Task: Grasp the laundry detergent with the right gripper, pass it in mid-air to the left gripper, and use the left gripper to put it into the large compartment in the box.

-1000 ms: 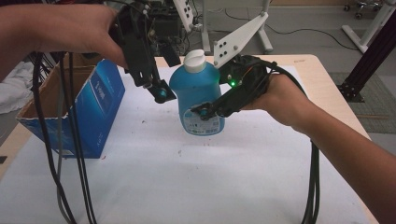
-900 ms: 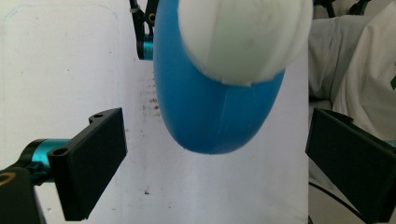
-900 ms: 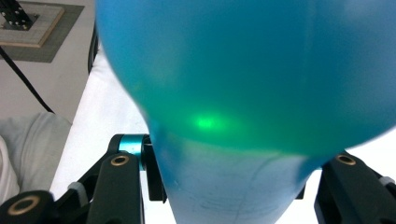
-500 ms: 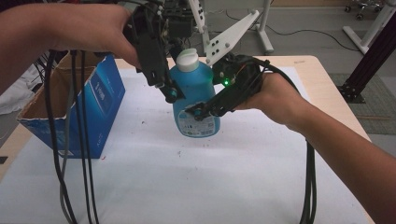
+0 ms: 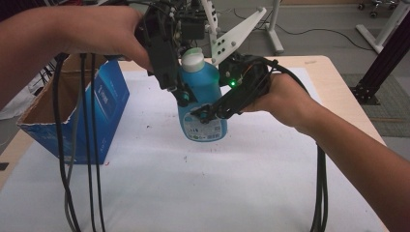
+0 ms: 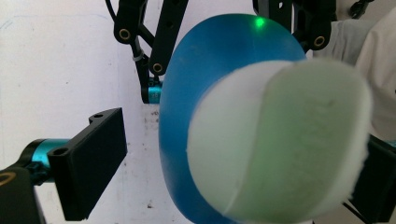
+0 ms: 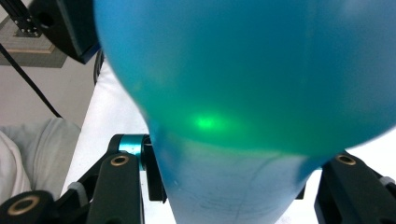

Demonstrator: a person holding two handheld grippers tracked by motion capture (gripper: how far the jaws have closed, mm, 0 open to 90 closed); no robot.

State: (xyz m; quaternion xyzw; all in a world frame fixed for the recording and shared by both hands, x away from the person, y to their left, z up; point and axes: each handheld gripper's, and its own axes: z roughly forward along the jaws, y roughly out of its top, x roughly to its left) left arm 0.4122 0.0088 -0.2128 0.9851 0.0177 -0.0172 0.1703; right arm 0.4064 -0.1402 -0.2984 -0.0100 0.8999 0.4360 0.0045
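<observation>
A white sheet [image 5: 203, 183] covers the table nearest the person. Above its middle the blue bottle [image 5: 203, 104] with a white cap [image 5: 193, 59] stands upright, its base at the sheet; whether it touches is unclear. The right gripper [image 5: 205, 116] is clamped on the bottle's lower body. The left gripper [image 5: 183, 99] straddles the bottle from above with jaws spread, one jaw clear of it. A blue cardboard box [image 5: 104, 104] sits to the left, apart
</observation>
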